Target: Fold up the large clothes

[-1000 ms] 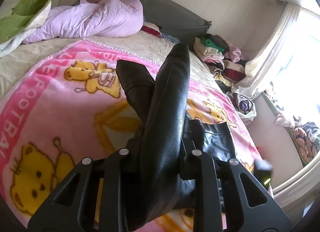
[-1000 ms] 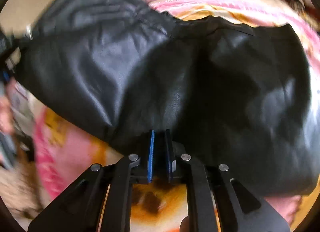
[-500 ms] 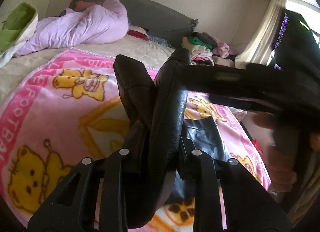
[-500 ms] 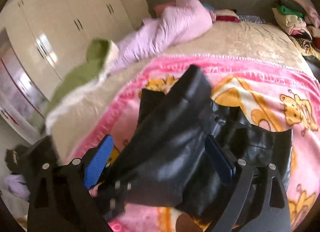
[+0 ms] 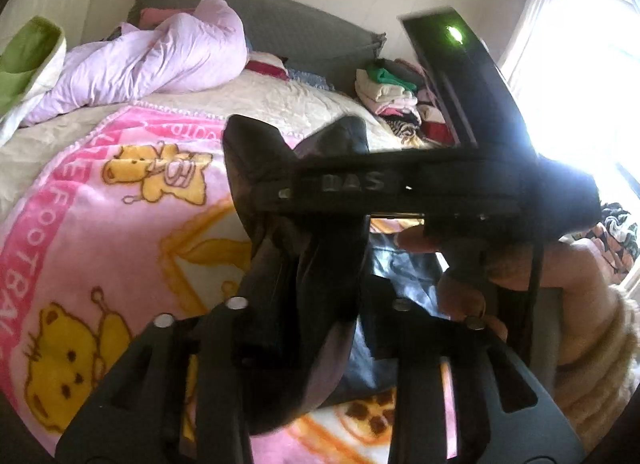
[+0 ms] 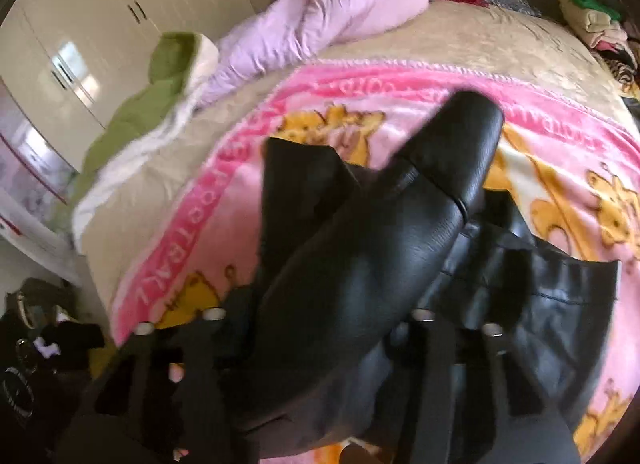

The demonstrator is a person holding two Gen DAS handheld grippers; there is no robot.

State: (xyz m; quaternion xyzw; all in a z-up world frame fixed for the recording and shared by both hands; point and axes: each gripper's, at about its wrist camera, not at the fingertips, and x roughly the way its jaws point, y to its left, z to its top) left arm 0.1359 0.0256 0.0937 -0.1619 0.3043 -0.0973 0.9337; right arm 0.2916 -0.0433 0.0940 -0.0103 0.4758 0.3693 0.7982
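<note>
The left gripper (image 5: pixel 316 328), jaws easing apart, and the right gripper (image 6: pixel 316 328), jaws closing, each have a fold of the black leather jacket (image 6: pixel 372 264) between them. It is partly lifted off the pink teddy-bear blanket (image 5: pixel 100 232) on the cream bedspread (image 6: pixel 480 39). Beyond lie a lilac duvet (image 5: pixel 160 59), grey headboard (image 5: pixel 288 31) and white wardrobe (image 6: pixel 120 3).

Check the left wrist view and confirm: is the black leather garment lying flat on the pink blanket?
No: the black leather garment is lifted and bunched between the left gripper fingers, rising above the pink blanket.
</note>
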